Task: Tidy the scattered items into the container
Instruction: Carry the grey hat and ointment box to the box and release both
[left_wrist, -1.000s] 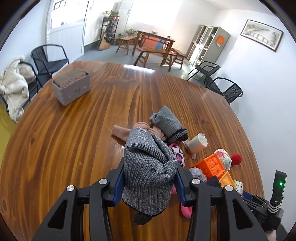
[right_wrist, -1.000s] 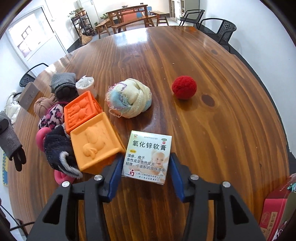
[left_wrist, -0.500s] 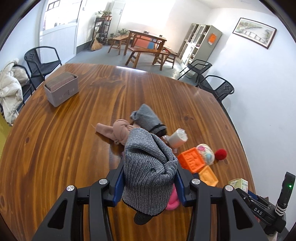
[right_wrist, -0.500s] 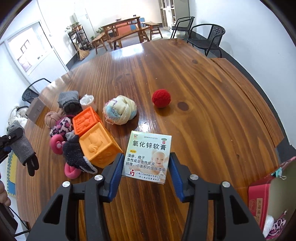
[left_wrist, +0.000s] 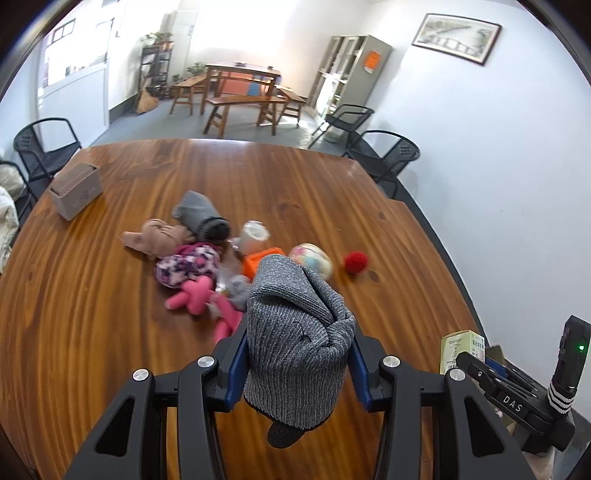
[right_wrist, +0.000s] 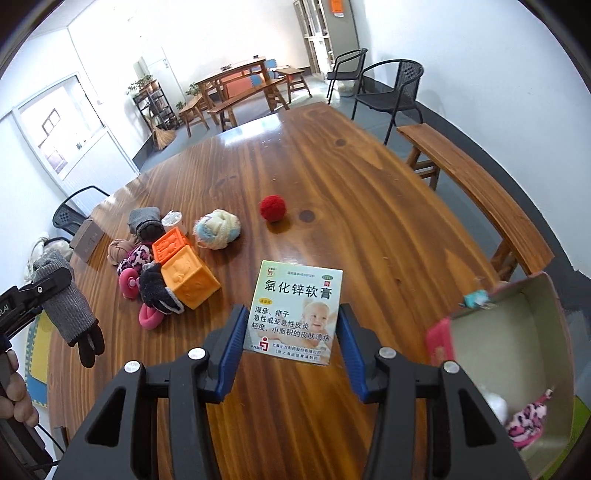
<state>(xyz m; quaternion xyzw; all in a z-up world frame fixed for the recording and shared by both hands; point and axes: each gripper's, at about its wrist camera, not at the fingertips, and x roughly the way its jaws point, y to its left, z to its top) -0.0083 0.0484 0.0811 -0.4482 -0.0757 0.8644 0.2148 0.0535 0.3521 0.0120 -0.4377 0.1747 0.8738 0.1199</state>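
Note:
My left gripper is shut on a grey knitted glove and holds it above the wooden table; the glove also shows in the right wrist view. My right gripper is shut on a white ointment box, held above the table near its right edge. The open red-sided box container sits low at the right with a leopard-print item inside. Scattered on the table are orange cubes, a red pom-pom, a pastel sock ball and pink toys.
A grey speaker box stands at the table's far left. A wooden bench runs along the right side. Black chairs stand beyond the far edge. More gloves and a white roll lie in the pile.
Both grippers have lifted and pulled back from the pile, holding their items. The right view has swung right, bringing the open container into sight.

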